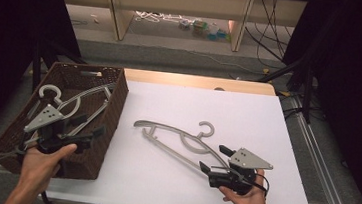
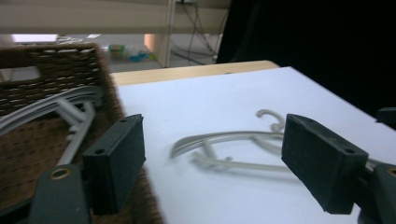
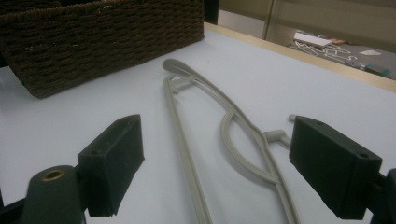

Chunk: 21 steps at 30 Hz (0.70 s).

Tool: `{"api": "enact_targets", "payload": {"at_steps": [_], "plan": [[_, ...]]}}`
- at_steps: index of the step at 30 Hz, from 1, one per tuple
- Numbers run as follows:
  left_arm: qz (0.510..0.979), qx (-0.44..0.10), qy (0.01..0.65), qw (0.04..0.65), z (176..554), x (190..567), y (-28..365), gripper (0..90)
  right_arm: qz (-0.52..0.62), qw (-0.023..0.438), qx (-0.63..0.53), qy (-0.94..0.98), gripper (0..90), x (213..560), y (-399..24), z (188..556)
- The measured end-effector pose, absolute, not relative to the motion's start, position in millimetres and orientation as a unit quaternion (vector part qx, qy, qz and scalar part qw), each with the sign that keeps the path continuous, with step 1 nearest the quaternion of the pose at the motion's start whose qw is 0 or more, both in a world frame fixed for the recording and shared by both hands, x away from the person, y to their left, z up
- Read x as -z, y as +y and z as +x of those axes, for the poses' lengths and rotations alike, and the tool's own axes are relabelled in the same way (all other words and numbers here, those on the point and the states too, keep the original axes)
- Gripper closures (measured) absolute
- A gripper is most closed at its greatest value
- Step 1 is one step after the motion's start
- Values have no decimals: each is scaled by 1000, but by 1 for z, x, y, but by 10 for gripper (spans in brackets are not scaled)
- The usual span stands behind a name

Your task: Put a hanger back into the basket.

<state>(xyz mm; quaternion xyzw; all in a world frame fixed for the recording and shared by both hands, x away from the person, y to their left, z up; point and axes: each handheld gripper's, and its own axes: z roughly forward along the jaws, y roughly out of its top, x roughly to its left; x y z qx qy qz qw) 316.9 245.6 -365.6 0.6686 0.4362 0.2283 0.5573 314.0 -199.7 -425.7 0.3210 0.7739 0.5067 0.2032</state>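
Basket (image 1: 110, 106) at table (image 1: 275, 141) left edge, hanger (image 1: 76, 99) inside; second hanger (image 1: 175, 140) on table, right of basket.

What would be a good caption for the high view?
Open right gripper faces a grey hanger on the table; another hanger lies in the basket.

My high view looks forward and down over the table (image 1: 171, 181). Both gripper views sit low and close, facing across it; each shares the grey hanger (image 2: 224, 149) (image 3: 210, 140) and basket (image 2: 51, 70) (image 3: 93, 37).
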Motion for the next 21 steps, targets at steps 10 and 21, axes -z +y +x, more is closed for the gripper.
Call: {"api": "enact_targets", "payload": {"at_steps": [10, 21], "plan": [[699, -240, 381, 556, 309, 380, 208, 213, 323, 198, -510, 772, 181, 429, -203, 316], [713, -239, 351, 558, 307, 403, 193, 205, 326, 191, -510, 773, 172, 431, -203, 319]]}}
